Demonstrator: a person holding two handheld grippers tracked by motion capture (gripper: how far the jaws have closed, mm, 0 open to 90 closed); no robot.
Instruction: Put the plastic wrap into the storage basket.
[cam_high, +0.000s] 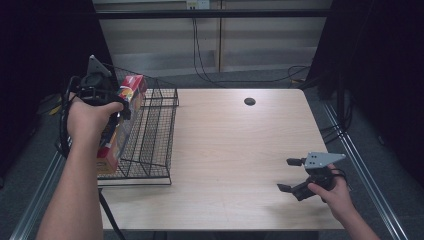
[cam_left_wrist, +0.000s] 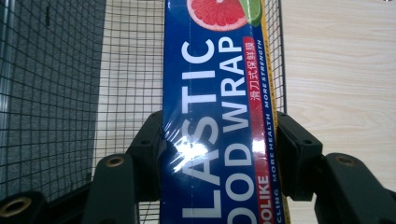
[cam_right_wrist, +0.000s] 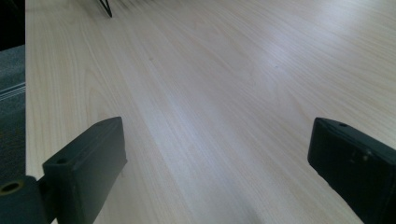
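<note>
A long blue box of plastic food wrap (cam_left_wrist: 219, 116) with a grapefruit picture is clamped between the two black jaws of my left gripper (cam_left_wrist: 219, 149). From above, the box (cam_high: 119, 125) hangs at a slant inside the black wire basket (cam_high: 155, 135) at the table's left edge, with my left gripper (cam_high: 112, 107) shut on it near its upper end. My right gripper (cam_high: 290, 175) rests low over the front right of the table, jaws wide apart and nothing between them; its own view has bare wood between its fingers (cam_right_wrist: 93, 158).
The light wooden table (cam_high: 235, 145) has a small round cable hole (cam_high: 249, 101) at the back. Cables trail over the floor behind it. The basket's foot (cam_right_wrist: 106, 8) lies far ahead of the right gripper.
</note>
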